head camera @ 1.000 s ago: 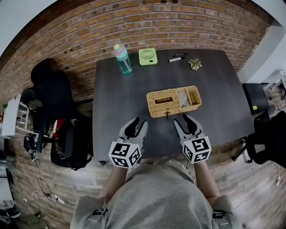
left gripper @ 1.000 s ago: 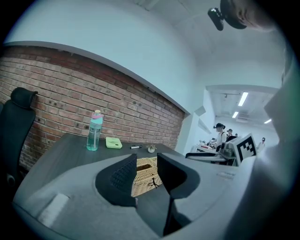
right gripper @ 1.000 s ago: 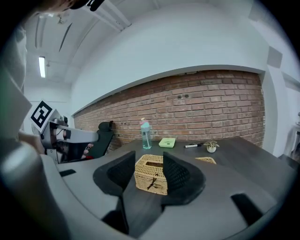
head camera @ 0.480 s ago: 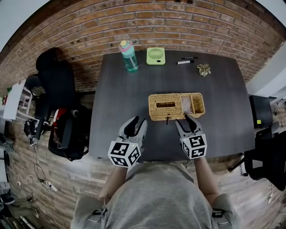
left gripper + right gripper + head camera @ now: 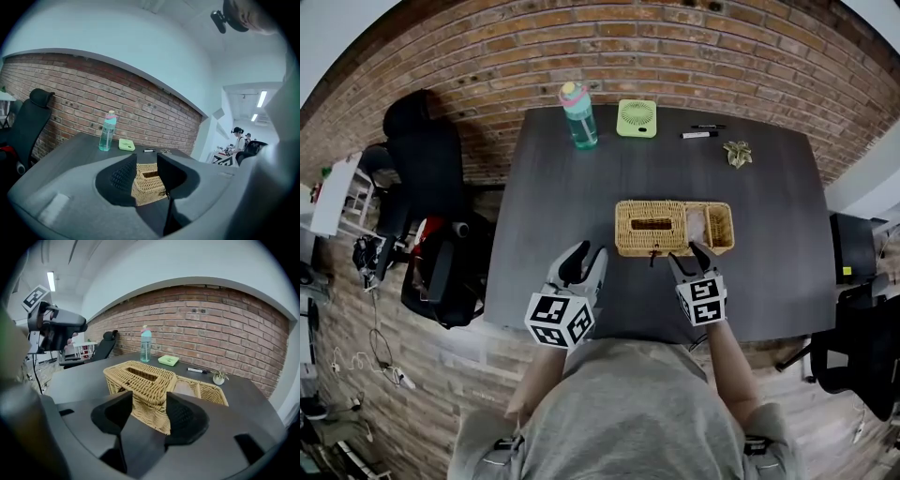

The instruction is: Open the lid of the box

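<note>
the right gripper has dropped to the near side of the wicker box, its jaws just spread wide and gripping nothing. the left gripper hangs released, short of the box. the lid looks unopened.

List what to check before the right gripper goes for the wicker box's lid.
1. Lid closed on the wicker box, ready to lift: ok.
2. Right gripper open: ok; its jaws have just been opening, with the lid's near corner between them, unpinched.
3. Left gripper open, empty, short of the box: ok.
4. Clasp at the lid's front unfastened: cannot tell.
5. Bottle and fan far from the box: ok.
</note>
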Available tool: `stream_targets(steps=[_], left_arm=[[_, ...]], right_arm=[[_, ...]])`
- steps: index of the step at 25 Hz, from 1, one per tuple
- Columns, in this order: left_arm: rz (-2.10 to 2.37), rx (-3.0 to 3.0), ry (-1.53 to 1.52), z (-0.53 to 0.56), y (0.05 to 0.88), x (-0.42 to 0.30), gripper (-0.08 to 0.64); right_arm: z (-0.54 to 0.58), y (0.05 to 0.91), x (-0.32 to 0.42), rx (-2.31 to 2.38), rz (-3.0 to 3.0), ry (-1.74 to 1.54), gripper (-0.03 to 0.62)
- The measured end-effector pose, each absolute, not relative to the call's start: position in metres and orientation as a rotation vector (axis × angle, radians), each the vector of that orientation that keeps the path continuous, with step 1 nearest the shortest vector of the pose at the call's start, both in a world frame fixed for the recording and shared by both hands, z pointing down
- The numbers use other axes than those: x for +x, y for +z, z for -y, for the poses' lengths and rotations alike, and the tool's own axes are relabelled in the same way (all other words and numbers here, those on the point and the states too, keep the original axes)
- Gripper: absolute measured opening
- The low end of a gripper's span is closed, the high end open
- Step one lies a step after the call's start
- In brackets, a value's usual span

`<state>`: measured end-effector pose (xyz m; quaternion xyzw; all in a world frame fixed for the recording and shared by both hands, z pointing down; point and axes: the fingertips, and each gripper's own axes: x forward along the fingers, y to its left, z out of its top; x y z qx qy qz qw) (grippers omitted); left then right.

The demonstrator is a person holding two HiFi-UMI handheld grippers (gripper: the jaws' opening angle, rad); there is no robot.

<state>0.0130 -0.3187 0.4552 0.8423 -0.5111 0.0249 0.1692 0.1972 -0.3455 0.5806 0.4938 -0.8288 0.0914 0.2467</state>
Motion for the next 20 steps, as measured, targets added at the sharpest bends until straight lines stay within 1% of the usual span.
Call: stream_targets(steps=[10,20], left_arm=[[1.491,2.375,0.064,0.321,0.458,0.004,0.135],[1.47,2.384,0.065,0.325,0.458,0.008,0.135]], right_arm=[[0.353,0.594,0.194,1.311,2.207,0.177,0.209],[0.354,0.59,0.196,1.308,2.225,0.193,0.209]])
